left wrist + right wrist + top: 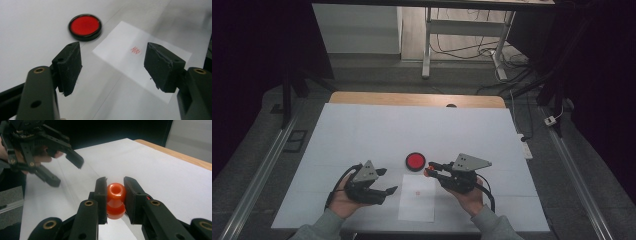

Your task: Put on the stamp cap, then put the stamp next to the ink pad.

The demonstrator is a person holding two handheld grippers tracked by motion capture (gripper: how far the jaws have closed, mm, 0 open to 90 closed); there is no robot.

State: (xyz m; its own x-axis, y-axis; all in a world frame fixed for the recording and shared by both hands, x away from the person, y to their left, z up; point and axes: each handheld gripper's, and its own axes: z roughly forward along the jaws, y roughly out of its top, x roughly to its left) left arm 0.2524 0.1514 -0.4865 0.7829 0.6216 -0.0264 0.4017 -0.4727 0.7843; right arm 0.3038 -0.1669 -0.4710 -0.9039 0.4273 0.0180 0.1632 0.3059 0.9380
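A small orange-red rubber piece (115, 192) with a round hollow in its top sits between the jaws of my right gripper (115, 191), which is shut on it. From above, that gripper (430, 170) hangs just right of a round black tin with a red pad (415, 161), at the top right corner of a white paper sheet (417, 205). The sheet (120, 47) bears a small red mark (135, 50). My left gripper (112, 57) stands open with nothing between its jaws, left of the sheet (386, 180), and it faces the red pad (85, 26). The left gripper (66, 171) also appears at the top left of the right gripper view.
A white cover (412, 130) spreads over the table, with a wooden edge (417, 99) at the far side. Beyond it stand desk legs (427, 45) and floor cables (472, 50). Metal rails (262, 170) run along both sides.
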